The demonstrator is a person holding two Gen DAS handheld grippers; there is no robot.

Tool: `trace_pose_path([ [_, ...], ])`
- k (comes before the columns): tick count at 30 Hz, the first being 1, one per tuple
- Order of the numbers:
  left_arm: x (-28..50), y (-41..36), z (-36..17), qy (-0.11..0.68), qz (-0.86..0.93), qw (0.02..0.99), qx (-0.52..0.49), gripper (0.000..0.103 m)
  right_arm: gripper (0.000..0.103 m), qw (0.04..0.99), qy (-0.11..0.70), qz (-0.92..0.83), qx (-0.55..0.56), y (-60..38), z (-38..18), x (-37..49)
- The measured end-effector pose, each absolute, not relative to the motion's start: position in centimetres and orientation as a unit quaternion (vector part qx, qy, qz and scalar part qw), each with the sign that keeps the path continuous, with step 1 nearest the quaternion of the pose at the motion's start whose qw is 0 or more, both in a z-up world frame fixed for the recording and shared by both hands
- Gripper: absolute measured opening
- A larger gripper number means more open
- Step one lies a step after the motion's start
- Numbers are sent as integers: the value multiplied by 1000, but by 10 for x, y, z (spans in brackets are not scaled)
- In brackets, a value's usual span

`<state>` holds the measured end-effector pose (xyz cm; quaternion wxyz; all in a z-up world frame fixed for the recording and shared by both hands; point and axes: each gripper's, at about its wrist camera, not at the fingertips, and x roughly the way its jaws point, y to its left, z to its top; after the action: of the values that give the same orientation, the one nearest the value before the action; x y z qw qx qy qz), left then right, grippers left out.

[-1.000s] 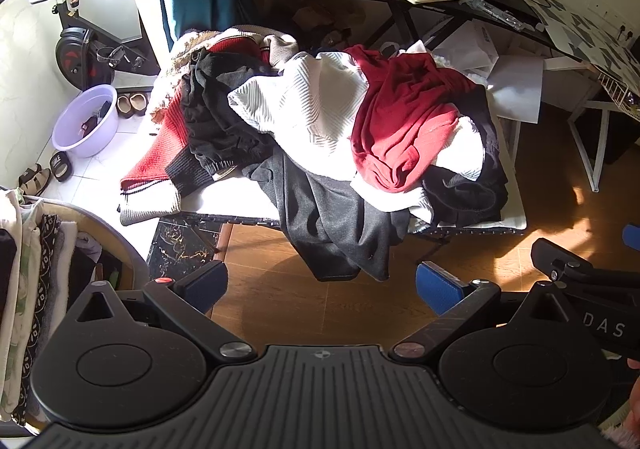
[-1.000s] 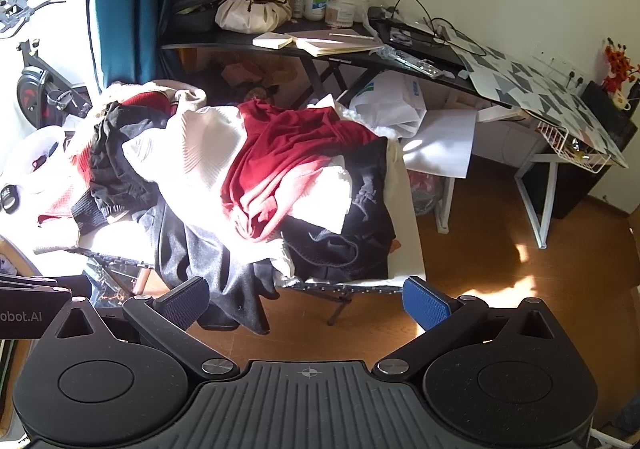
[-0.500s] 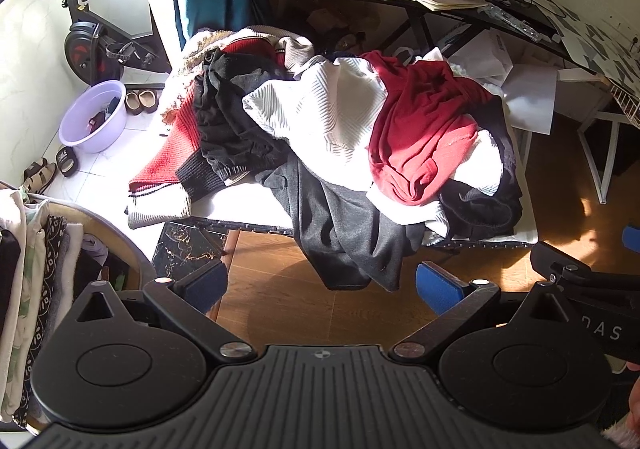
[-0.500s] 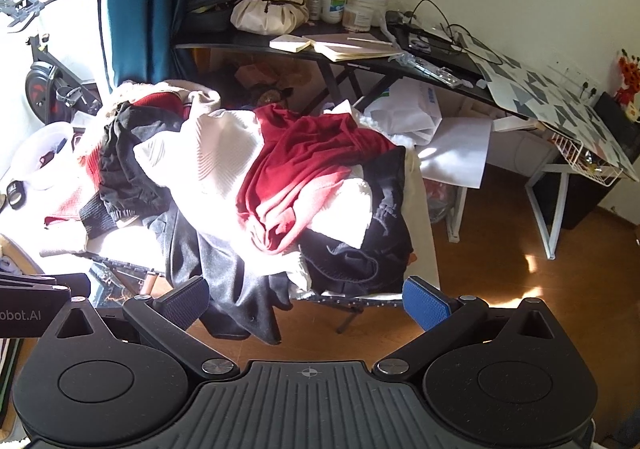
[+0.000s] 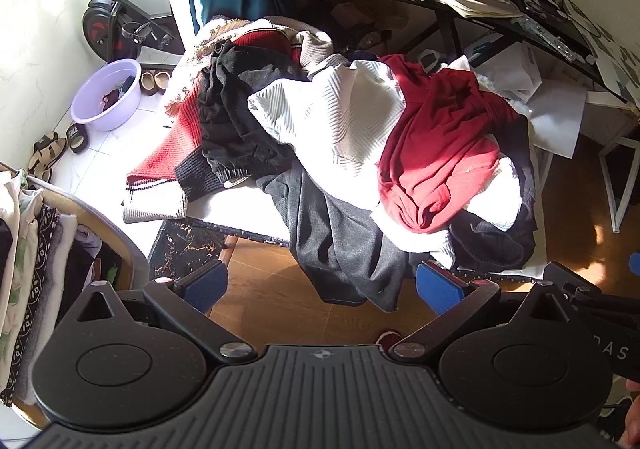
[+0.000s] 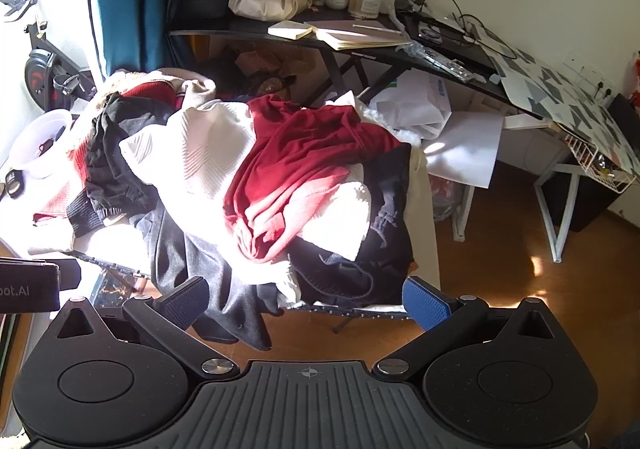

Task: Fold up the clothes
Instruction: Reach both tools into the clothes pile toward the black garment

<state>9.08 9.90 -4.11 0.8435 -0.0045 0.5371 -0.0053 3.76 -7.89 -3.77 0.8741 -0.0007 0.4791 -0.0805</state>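
Beside the clothes pile [image 5: 360, 137], a lilac basin [image 5: 106, 95] holds small dark items.

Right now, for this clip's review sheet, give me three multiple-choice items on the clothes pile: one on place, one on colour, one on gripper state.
1. Where does the dark grey garment lie?
A. hanging off the table's near edge
B. folded on the black desk
C. in the basin

2. What colour is the garment draped over the white ribbed top?
A. yellow
B. dark red
C. green

3. How are both grippers?
A. each shut on cloth
B. open, holding nothing
C. one holding a shoe

Answers: 1 A, it trails below the folding table toward the floor. 2 B, the dark red garment lies across it. 3 B, the left gripper and right gripper show spread fingers with only air between.
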Motion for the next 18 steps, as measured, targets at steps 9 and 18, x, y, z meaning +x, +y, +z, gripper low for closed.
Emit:
trace_pose_path([
  [9, 140, 83, -31, 532, 84, 842, -33, 102, 102, 880, 474, -30, 4, -122, -33, 118],
  [18, 154, 80, -28, 525, 164, 832, -72, 102, 102, 879, 470, 72, -37, -110, -35, 178],
])
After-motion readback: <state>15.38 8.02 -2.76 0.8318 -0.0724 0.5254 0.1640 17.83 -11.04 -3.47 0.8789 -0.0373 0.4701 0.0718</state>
